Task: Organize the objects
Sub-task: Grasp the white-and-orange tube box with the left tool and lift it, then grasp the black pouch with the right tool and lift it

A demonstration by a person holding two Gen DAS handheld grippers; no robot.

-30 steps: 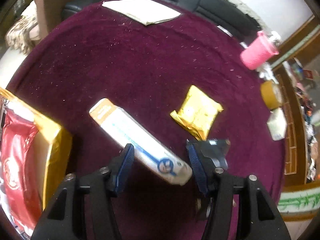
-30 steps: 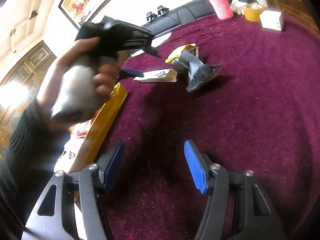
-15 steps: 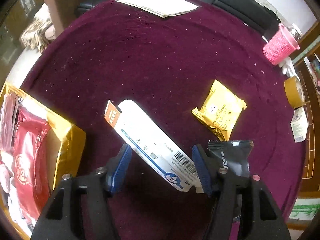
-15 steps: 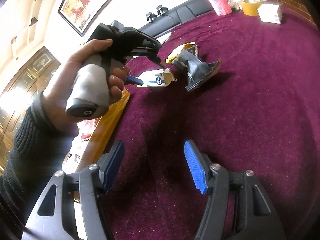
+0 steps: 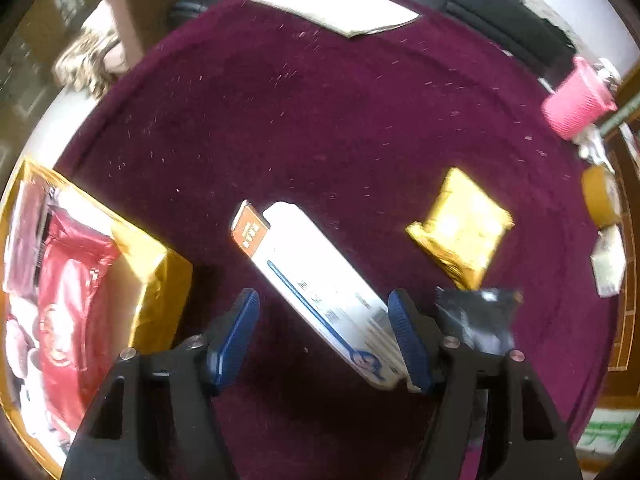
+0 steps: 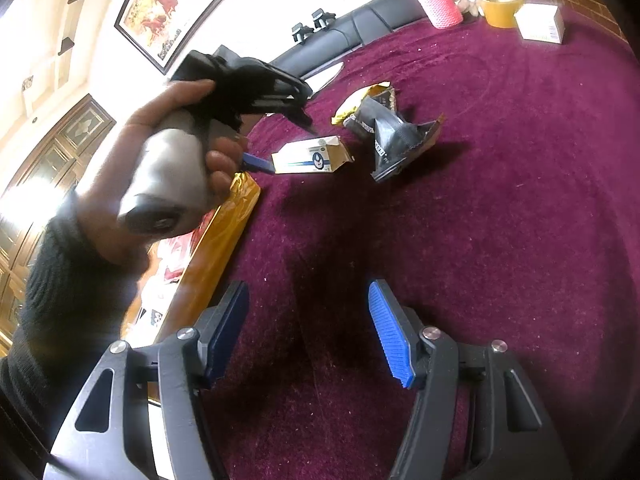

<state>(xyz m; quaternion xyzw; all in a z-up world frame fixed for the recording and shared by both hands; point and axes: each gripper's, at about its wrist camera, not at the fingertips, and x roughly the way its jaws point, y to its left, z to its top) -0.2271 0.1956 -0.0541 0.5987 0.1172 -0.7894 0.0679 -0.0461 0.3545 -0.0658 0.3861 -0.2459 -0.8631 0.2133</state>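
Snack packets (image 5: 460,228) lie on maroon velvet tablecloth (image 5: 320,120) near black sofa (image 6: 360,26).

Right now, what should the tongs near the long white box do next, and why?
Probably close. The left tongs are open, with the long white cardboard box lying slantwise between them on the purple cloth; its near end already looks against one pad, while the other stands apart.

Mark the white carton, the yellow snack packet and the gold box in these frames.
white carton (image 5: 320,280), left wrist view, middle of its printed top face.
yellow snack packet (image 5: 460,224), left wrist view, centre of the wrapper.
gold box (image 5: 158,276), left wrist view, its shiny near corner wall.
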